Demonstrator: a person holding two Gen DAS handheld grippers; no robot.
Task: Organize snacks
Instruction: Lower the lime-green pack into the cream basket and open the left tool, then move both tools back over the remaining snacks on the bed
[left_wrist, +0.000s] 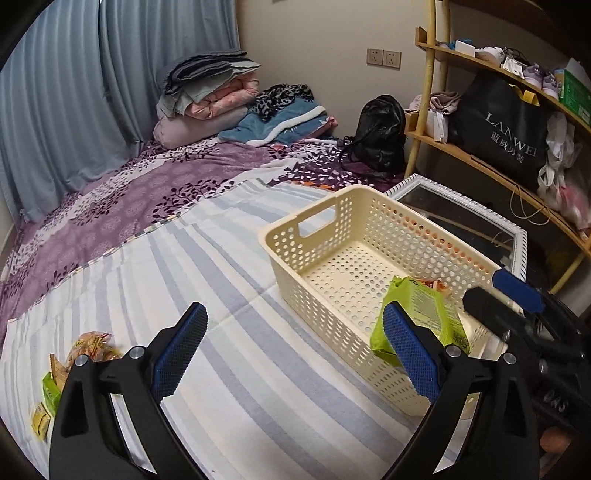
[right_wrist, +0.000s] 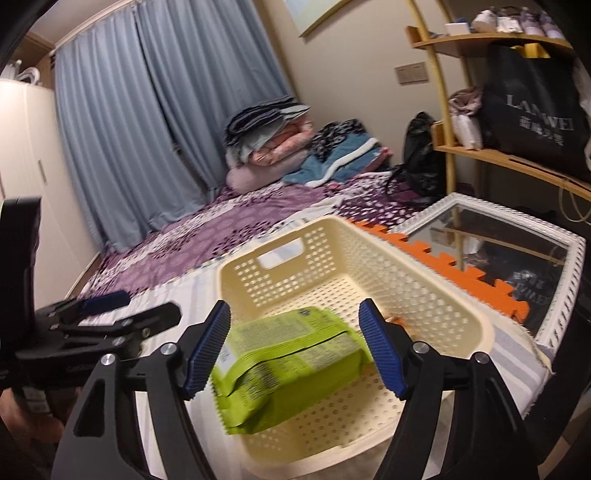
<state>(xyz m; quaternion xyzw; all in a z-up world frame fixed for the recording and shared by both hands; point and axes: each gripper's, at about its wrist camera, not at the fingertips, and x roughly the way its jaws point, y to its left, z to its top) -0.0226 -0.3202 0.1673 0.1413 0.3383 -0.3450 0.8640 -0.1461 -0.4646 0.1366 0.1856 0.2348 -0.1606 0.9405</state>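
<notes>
While green snack packet (right_wrist: 284, 365) is lying tilted in cream basket (right_wrist: 424, 291), right hand-held gripper (right_wrist: 295, 350) is hovering over it, jaws spread wide, gripping nothing. Left hand-held gripper (left_wrist: 295, 354) is hanging over striped bed sheet (left_wrist: 221, 288) beside basket, jaws wide apart, likewise holding nothing. More snack packets (left_wrist: 74, 365) are lying on sheet at left, well apart from basket.

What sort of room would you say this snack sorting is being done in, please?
Most likely a bedroom: the work surface is a bed with a purple leaf-print cover, folded quilts are piled by the blue curtains, and a white wardrobe stands alongside.
</notes>
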